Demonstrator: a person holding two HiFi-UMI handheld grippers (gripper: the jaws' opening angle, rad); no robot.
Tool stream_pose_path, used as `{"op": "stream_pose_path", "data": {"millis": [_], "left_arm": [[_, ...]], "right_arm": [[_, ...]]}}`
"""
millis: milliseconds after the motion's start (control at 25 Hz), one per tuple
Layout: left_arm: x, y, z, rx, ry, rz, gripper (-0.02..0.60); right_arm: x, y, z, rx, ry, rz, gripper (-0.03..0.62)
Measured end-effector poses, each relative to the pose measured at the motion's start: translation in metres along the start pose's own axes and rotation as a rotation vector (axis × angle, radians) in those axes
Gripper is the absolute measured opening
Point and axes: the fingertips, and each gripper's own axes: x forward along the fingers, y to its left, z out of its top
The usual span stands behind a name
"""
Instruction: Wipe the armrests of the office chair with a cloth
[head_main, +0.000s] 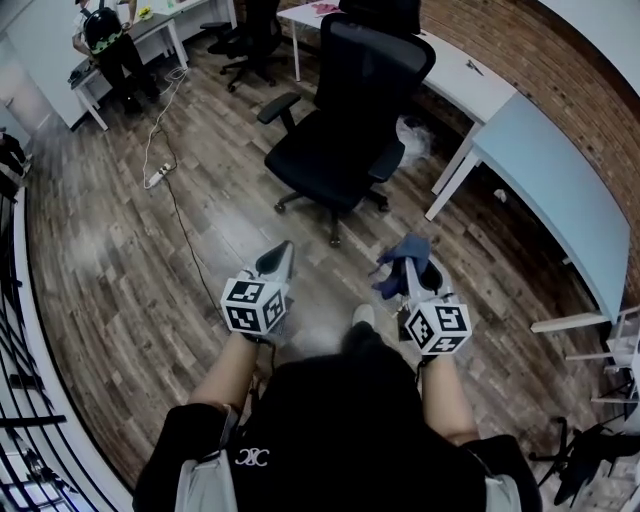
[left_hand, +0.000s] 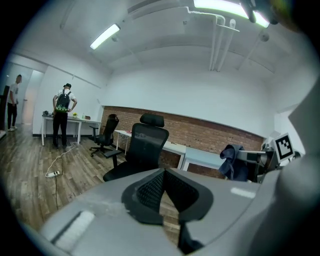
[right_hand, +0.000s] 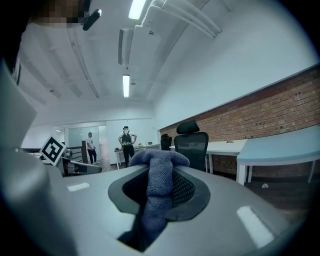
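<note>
Right tongs (head_main: 411, 268) clamped on blue cloth (right_hand: 159, 170); left tongs (left_hand: 164, 173) shut, empty (both near office chair (head_main: 340, 150), not touching).

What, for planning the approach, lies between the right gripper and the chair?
Only bare floor separates the right gripper, holding the cloth, from the chair; head view.

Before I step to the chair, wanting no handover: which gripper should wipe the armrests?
Right. The right gripper is shut on the blue cloth; the left gripper is shut and empty.
</note>
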Motion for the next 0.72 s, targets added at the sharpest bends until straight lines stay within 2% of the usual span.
{"op": "stream_pose_path", "data": {"millis": [320, 720], "left_arm": [[0.078, -0.005, 0.04, 0.03, 0.018, 0.012, 0.006], [0.162, -0.007, 0.061, 0.029, 0.039, 0.068, 0.006]], "right_arm": [[0.067, -0.056, 0.033, 0.014, -0.001, 0.031, 0.08], [0.136, -0.123, 0.034, 0.006, 0.065, 0.107, 0.08]]}}
